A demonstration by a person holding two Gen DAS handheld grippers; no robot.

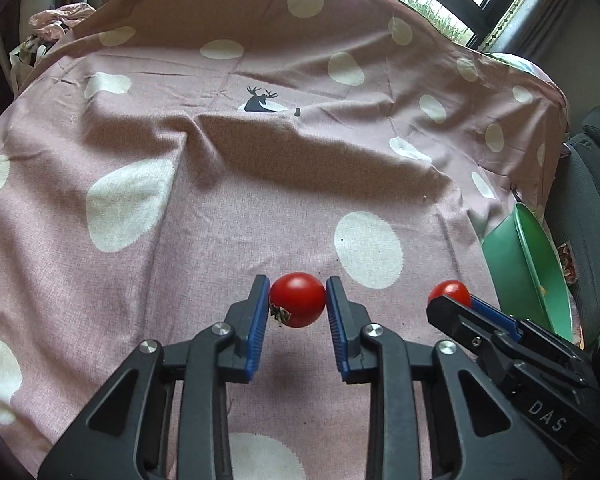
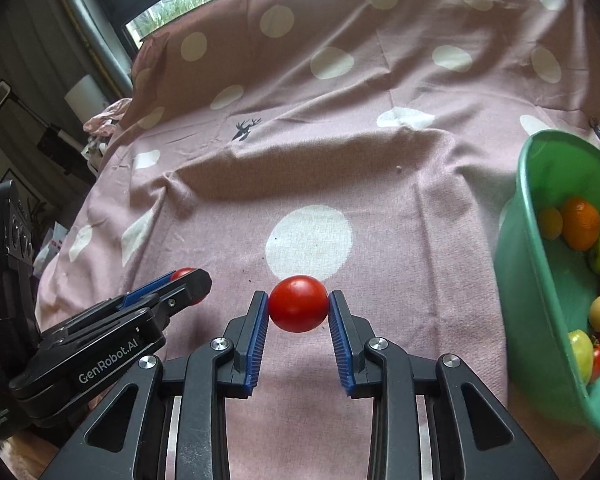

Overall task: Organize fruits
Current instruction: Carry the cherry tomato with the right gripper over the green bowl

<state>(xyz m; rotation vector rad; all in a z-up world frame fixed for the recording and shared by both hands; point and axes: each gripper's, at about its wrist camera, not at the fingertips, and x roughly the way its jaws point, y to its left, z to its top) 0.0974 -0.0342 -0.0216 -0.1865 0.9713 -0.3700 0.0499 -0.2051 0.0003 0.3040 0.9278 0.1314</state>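
Right wrist view: a red tomato (image 2: 298, 304) is pinched between the blue pads of the right gripper (image 2: 298, 305), clear of the spotted pink cloth (image 2: 340, 160). The green bowl (image 2: 518, 240) is seen to this gripper's right, close by, tilted, with oranges, green fruit and small tomatoes already inside. The left gripper (image 2: 188, 280) is seen at left, pressed onto a second tomato (image 2: 182, 273), mostly hidden by its finger.

Left wrist view: the second tomato (image 1: 298, 300) is held between the pads of the left gripper (image 1: 298, 302), stalk scar turned toward the left pad. The right gripper (image 1: 454, 296) lies between it and the bowl (image 1: 516, 256).

Judgement: the right hand is the nearer to the bowl; a short move rightward is called for. The left hand's path is judged blocked until the right has cleared. Both tomatoes are round, so no long axis matters.
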